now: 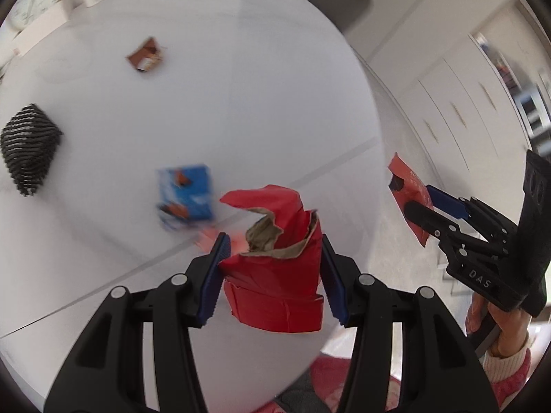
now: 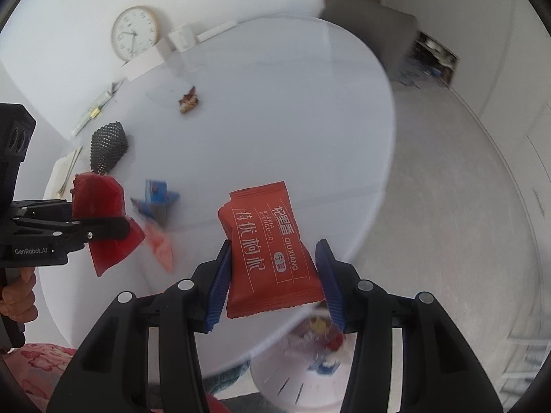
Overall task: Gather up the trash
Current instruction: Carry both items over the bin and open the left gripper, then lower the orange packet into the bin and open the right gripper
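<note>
My left gripper is shut on a torn red paper wrapper and holds it above the white round table; this wrapper also shows in the right wrist view. My right gripper is shut on a red snack packet with white Chinese lettering, held above the table's near edge; the packet also shows in the left wrist view. A blue wrapper, a brown wrapper and a red scrap lie on the table.
A black mesh object lies at the table's left. A wall clock, a white cup and papers stand at the far side. A bin with trash stands on the floor under the table edge. White cabinets are on the right.
</note>
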{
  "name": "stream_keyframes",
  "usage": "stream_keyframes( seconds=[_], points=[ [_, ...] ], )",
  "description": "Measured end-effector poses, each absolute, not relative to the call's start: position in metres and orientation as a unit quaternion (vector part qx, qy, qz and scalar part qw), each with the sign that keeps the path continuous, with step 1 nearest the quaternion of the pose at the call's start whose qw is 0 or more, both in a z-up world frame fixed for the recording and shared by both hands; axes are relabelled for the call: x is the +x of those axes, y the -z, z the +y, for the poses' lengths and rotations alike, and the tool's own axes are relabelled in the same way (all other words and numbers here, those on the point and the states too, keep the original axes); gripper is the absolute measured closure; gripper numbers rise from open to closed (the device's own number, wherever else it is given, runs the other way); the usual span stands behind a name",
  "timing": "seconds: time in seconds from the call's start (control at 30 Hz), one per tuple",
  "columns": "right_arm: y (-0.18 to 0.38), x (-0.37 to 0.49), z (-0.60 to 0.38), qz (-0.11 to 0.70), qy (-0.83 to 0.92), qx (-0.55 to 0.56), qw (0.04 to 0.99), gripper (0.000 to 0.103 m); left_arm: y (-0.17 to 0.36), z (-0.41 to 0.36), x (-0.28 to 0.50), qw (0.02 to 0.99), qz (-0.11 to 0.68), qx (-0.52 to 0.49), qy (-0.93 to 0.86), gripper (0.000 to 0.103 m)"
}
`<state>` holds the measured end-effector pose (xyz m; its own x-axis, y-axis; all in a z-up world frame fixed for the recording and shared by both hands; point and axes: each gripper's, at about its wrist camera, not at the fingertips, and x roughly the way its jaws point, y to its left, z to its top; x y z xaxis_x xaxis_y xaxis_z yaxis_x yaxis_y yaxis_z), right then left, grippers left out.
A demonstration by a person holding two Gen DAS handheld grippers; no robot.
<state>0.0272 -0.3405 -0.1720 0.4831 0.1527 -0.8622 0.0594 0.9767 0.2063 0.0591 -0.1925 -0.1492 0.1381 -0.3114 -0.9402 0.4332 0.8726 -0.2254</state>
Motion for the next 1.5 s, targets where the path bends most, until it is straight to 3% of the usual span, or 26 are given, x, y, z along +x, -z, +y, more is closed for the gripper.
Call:
stream_keyframes(
  seconds=[0.33,0.57,0.7,0.87,1.0,1.37,1.5],
  points=[
    [0.191,-0.087,-0.373,0.528,0.065,0.159,0.832,0.054,0.177,-0.281,-0.046,0.671,0.623,0.147,0.373,0.053],
    [0.198,-0.134,-0.391,0.529,0.101,0.185,0.822,0.054,0.212,-0.309,-0.072,0.632,0.657,0.172,0.375,0.052],
    [0.199,-0.148,-0.395,0.527,0.105,0.191,0.821,0.054,0.218,-0.313,-0.073,0.629,0.664,0.173,0.365,0.041],
    [0.202,-0.158,-0.393,0.530,0.096,0.190,0.821,0.054,0.220,-0.312,-0.078,0.633,0.663,0.170,0.362,0.039],
    [0.203,-0.163,-0.392,0.533,0.088,0.188,0.820,0.054,0.208,-0.304,-0.077,0.654,0.650,0.159,0.352,0.029],
    [0.216,-0.158,-0.373,0.552,0.059,0.174,0.813,0.052,0.174,-0.275,-0.052,0.706,0.611,0.142,0.328,0.021],
    [0.224,-0.154,-0.365,0.564,0.058,0.169,0.806,0.031,0.165,-0.258,-0.045,0.725,0.599,0.133,0.314,0.017]
  ],
)
